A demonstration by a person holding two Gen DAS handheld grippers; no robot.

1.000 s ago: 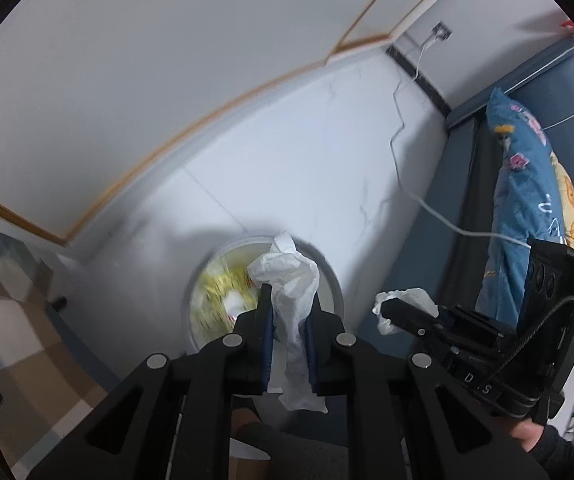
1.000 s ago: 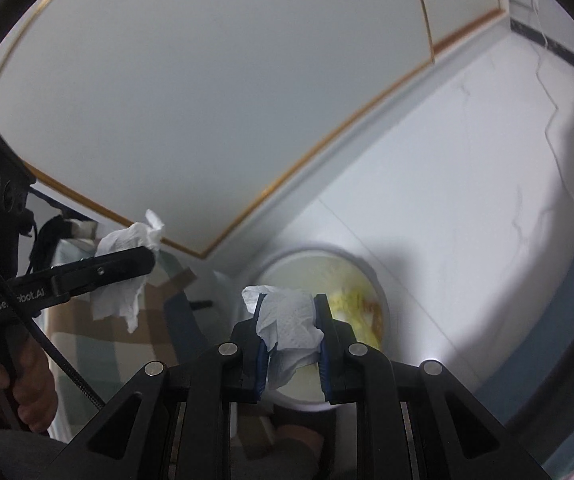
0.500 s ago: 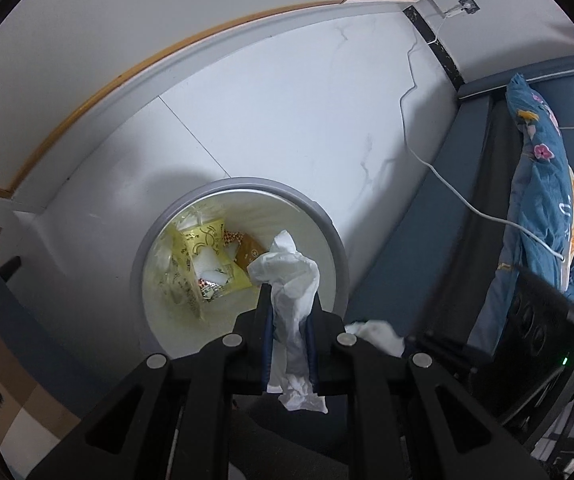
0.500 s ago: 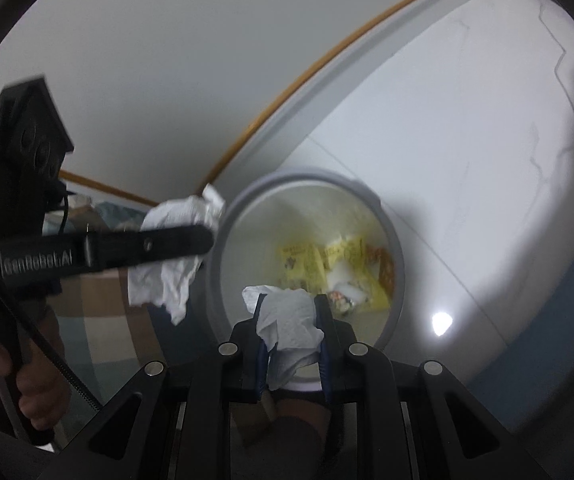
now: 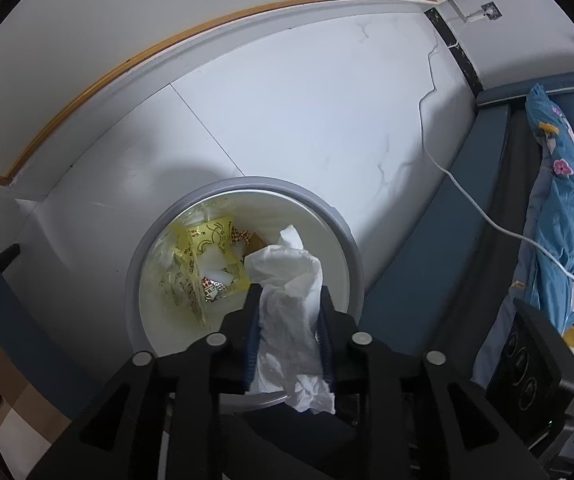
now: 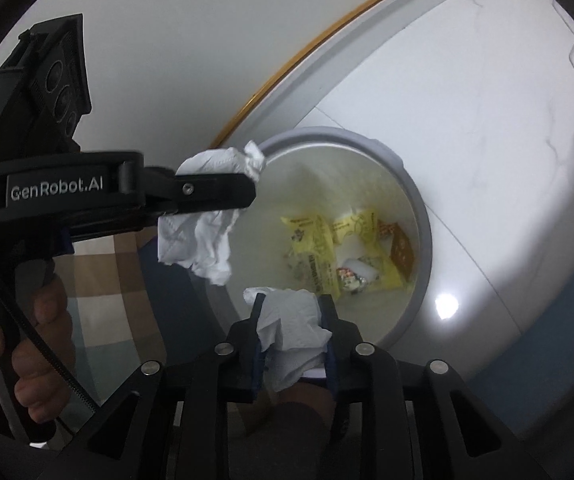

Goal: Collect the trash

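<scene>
The left tongs point down over a round trash bin on the white floor. A long white tissue sits between their blue pads. It runs along the tongs, one end over the bin, the other hanging back under them. These tongs are opening, and the pads look like they just touch the tissue.

The right tongs point down at the bin's near edge. A crumpled tissue sits between them, a bit longer along the tongs. They are opening too.

Yellow wrappers lie in the bin. A second ago the bin looked small and far. Now it looks big and close, and both tongs are wider.
</scene>
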